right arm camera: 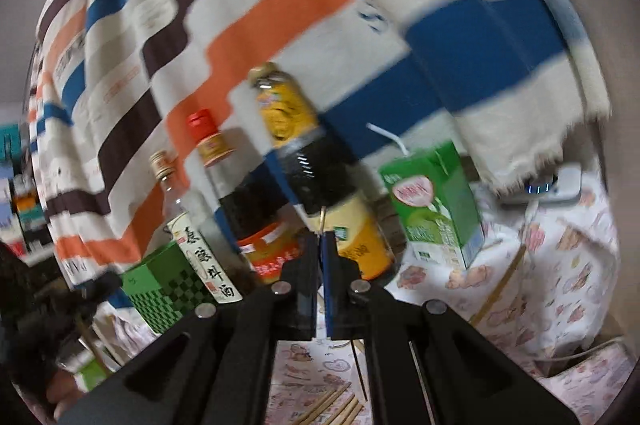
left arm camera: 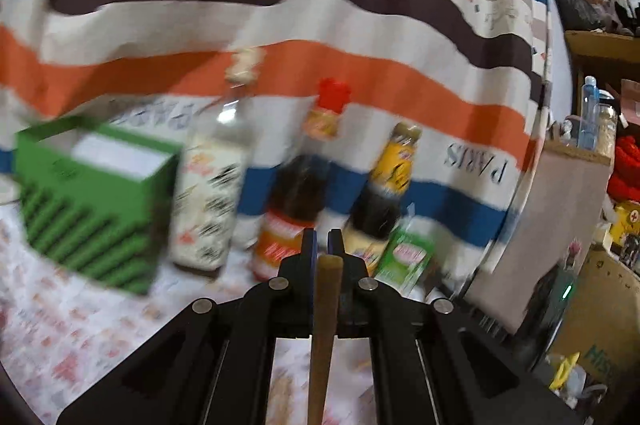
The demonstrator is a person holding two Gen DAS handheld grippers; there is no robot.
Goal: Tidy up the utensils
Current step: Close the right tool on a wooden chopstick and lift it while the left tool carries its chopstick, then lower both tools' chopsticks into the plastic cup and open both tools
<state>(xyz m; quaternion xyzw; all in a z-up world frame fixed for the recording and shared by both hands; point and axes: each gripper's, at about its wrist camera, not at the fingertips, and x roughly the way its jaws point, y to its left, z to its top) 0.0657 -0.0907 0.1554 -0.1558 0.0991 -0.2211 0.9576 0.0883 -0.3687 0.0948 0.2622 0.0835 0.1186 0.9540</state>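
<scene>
A wooden chopstick (left arm camera: 326, 309) is clamped between the closed jaws of the left gripper (left arm camera: 322, 241), its blunt end poking up between the fingers and its shaft running down out of view, while several more chopsticks (right arm camera: 332, 405) lie loose on the patterned table (right arm camera: 560, 265) beneath the right gripper (right arm camera: 321, 241). The right gripper's jaws are pressed nearly together on a thin stick (right arm camera: 322, 221) whose tip shows just above them. Ahead stand three bottles (right arm camera: 288, 153), one green drink carton (right arm camera: 436, 201) with a straw and one green box (left arm camera: 92, 201), all before a striped cloth (left arm camera: 280, 5).
</scene>
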